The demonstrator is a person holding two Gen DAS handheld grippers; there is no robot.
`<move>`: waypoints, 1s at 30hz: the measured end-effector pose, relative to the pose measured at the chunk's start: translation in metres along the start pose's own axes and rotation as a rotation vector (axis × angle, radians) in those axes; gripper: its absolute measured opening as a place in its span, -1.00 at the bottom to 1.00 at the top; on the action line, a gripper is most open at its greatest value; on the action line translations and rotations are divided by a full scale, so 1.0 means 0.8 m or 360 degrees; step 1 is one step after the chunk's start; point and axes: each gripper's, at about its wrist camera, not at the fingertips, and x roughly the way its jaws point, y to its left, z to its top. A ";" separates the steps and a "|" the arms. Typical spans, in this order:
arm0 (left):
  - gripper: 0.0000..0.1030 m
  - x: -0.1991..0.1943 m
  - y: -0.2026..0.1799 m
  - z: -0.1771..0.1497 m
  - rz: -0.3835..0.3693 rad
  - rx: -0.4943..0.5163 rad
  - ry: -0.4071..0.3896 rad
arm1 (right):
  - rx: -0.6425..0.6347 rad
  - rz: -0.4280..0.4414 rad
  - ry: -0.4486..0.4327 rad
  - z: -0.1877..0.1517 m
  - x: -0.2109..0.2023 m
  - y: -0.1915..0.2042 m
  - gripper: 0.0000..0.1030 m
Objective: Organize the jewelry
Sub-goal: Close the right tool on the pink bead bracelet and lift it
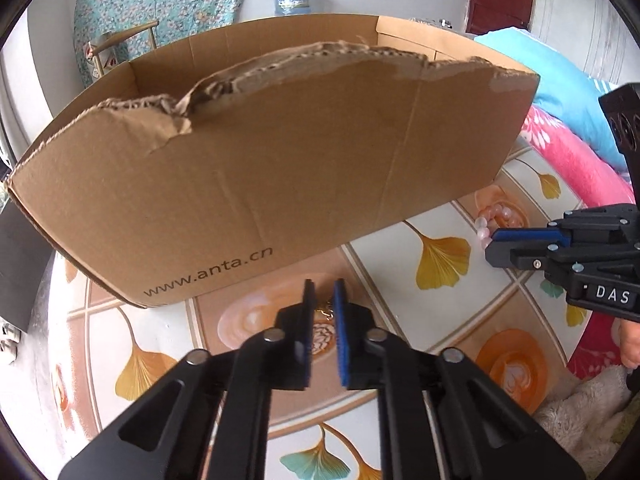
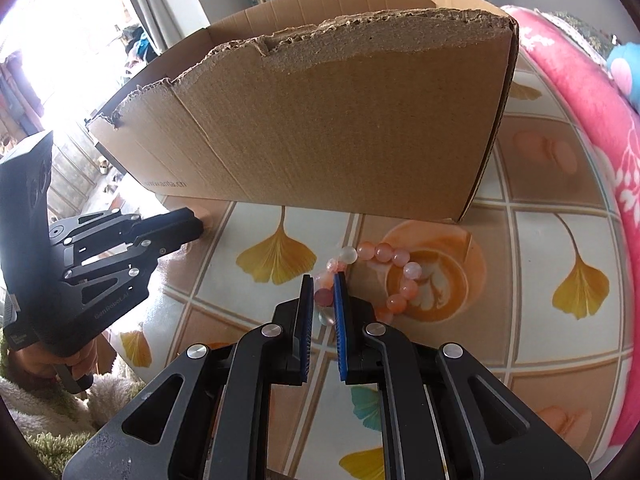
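Note:
A bracelet of pink and orange beads [image 2: 400,258] lies on the ginkgo-leaf tablecloth [image 2: 540,300], right of centre. My right gripper [image 2: 323,284] is shut on its near left stretch, with beads wedged between the blue pads. The left wrist view shows that gripper [image 1: 492,246] at the right, with beads [image 1: 500,216] just beyond its tip. My left gripper [image 1: 324,292] points down at the cloth, shut on a small gold and white jewelry piece [image 1: 321,334] between its pads. In the right wrist view the left gripper [image 2: 198,228] touches the cloth near the box, and its catch is hidden.
A torn-rimmed cardboard box [image 1: 280,160] [image 2: 340,120] stands open just behind both grippers. A pink floral blanket [image 2: 580,100] and a blue pillow [image 1: 560,80] lie along the right. A fluffy rug [image 2: 60,420] sits below the table's near edge, where a hand [image 2: 60,360] holds the left gripper.

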 end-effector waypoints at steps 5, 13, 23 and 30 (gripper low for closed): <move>-0.92 -0.007 0.006 -0.004 0.0000 -0.0068 0.0056 | 0.0003 -0.0010 0.0006 -0.003 -0.001 0.004 -0.84; -0.93 -0.019 0.018 -0.015 0.0033 -0.0163 0.0140 | -0.0020 -0.0013 0.0033 0.004 0.002 0.010 -0.79; -0.93 -0.020 0.018 -0.015 0.0048 -0.0180 0.0157 | -0.0131 -0.0127 0.0041 0.014 0.015 0.037 -0.59; -0.92 -0.019 0.017 -0.015 0.0044 -0.0180 0.0156 | -0.0132 -0.0164 0.0034 0.016 0.022 0.047 -0.59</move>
